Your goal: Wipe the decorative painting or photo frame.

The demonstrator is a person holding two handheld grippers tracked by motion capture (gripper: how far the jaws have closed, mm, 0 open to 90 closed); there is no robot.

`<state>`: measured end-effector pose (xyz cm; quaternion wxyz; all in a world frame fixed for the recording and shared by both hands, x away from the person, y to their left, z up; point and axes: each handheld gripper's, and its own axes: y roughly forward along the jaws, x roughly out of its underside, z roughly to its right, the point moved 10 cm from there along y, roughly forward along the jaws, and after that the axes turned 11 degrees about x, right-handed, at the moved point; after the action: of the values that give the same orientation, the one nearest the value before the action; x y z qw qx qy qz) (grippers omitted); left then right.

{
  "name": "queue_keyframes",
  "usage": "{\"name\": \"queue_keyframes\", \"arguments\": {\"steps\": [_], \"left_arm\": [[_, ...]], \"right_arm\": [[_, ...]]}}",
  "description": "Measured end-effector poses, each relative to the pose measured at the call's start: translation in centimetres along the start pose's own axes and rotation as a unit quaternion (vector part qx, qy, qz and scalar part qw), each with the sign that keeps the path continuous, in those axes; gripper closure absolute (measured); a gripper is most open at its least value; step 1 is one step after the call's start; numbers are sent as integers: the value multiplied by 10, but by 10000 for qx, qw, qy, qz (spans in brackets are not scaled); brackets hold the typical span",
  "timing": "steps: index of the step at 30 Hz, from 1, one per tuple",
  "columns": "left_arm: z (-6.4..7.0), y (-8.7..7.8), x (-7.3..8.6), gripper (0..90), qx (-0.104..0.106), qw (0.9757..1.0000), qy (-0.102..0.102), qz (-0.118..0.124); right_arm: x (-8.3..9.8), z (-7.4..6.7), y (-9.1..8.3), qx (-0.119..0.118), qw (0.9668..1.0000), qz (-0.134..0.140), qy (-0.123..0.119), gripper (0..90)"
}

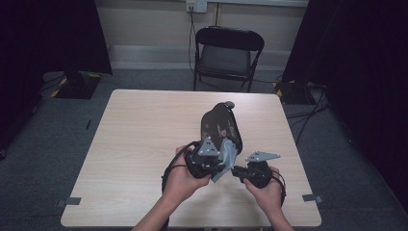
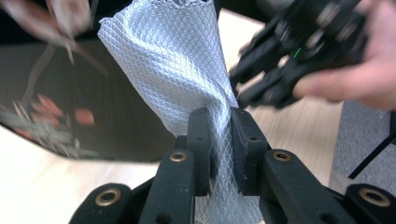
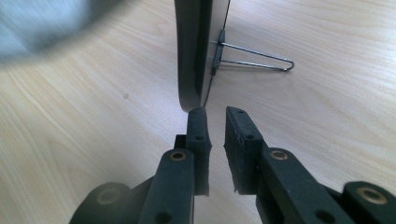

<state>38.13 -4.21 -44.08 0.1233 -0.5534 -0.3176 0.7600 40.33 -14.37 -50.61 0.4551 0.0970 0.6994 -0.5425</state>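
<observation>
Left gripper view: grey quilted cloth (image 2: 173,70), one item, pinched between the pads of my left gripper (image 2: 219,135) and rising loose above them. Judged light, soft and limp; it would drape and bunch, and a hold near an edge or fold seemed safest. Beside it stood the dark oval mirror (image 2: 70,112), its printed face blurred.

High view: the mirror (image 1: 220,126) stood upright near the middle of the table (image 1: 144,144), cloth (image 1: 230,156) at its lower edge, my left gripper (image 1: 207,161) just beside it.

Right gripper view: my right gripper (image 3: 217,126) was clenched on nothing, its jaws nearly together with a narrow gap, tips just beside the mirror's bottom edge (image 3: 191,70). Wire stand (image 3: 257,58), one, jutting behind the panel onto the table. Mirror judged stiff, smooth and breakable, likely to tip on that thin prop; best steadied by the rim.

Surroundings: folding chair (image 1: 228,53) beyond the far edge, well apart. Obstructions: the stand and my other gripper, close by.
</observation>
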Motion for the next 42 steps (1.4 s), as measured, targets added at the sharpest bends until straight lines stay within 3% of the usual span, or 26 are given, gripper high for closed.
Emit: {"name": "queue_keyframes", "arguments": {"steps": [10,22,25,28,36,42], "left_arm": [[-19,34,54,793,91,9972,-487,-560],[-40,41,87,793,-16,9927,-826,-876],[-42,42,93,793,-25,9925,-850,-875],[-38,42,93,793,-57,9925,-799,-926],[-2,48,87,792,413,9935,-572,-892],[17,55,74,790,601,9939,-369,-842]], "right_arm": [[-2,3,-2,79,10000,52,-2,783],[-2,5,-2,92,9999,77,17,777],[-2,6,-3,95,9999,94,18,775],[-2,8,-4,101,9999,100,39,774],[-3,9,-4,125,9998,123,77,769],[-4,11,-7,135,9997,142,112,768]]}}
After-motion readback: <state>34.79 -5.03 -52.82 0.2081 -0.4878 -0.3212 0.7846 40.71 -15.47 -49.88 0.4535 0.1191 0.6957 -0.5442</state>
